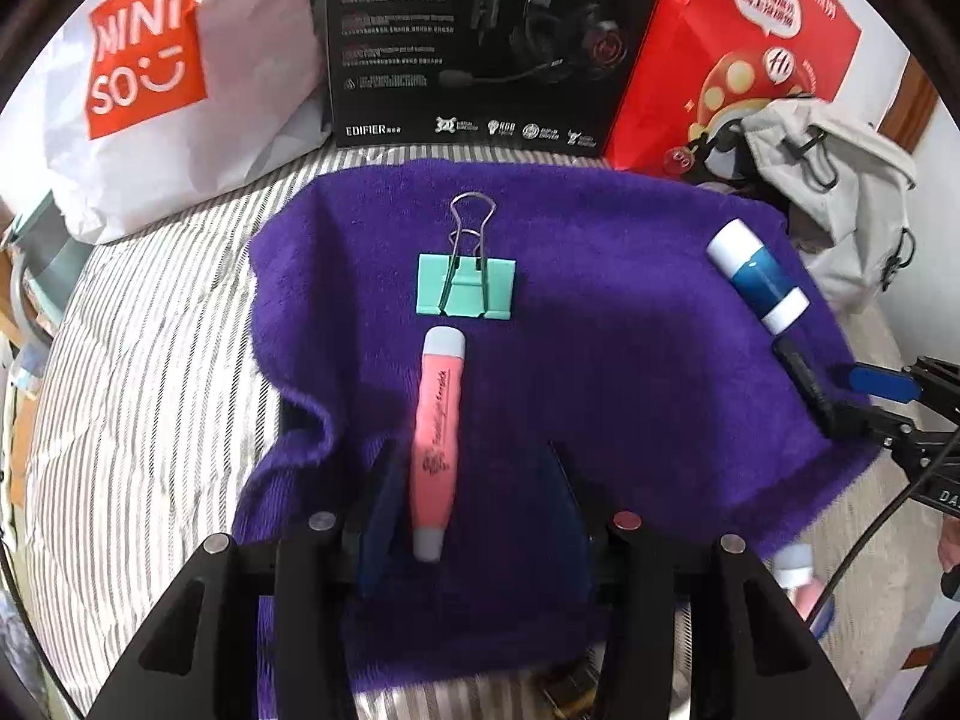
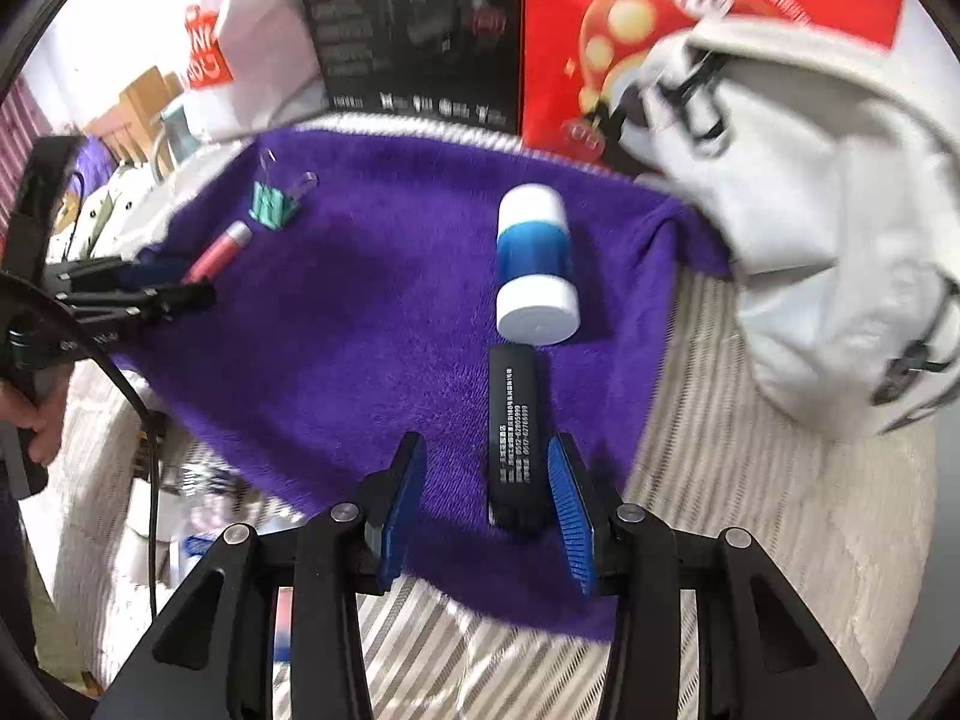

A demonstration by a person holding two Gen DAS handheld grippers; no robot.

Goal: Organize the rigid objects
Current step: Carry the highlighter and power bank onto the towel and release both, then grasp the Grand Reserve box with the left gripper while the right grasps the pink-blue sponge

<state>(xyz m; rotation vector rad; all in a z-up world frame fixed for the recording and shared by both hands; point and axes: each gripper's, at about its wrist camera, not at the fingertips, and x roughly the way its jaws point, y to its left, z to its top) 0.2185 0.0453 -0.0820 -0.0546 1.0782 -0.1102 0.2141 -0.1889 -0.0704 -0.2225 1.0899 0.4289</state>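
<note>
Nearest my left cam: left gripper [image 1: 474,504], jaws wide open, pink highlighter [image 1: 435,438] lying lengthwise between the pads, close to the left one, gripped by neither as far as I can tell. It sits on the purple towel [image 1: 630,372], grey cap pointing at the mint binder clip [image 1: 466,286] just beyond.

Right gripper [image 2: 486,504] also open wide, straddling the black stick [image 2: 515,438], prob. a USB-type device w/ white print, which lies near the right pad [image 2: 567,510], not clamped. Blue-white glue stick [image 2: 534,264] lies just past its far end, maybe touching; can't tell.

I judge the step as grasping both long items. To do it well: centre each body btwn the pads before closing, since both sit off-centre; close slowly so the towel pile isn't pinched, and grip mid-length so nothing pivots on lift. Right view is blurred, so I'd steady first.
</note>
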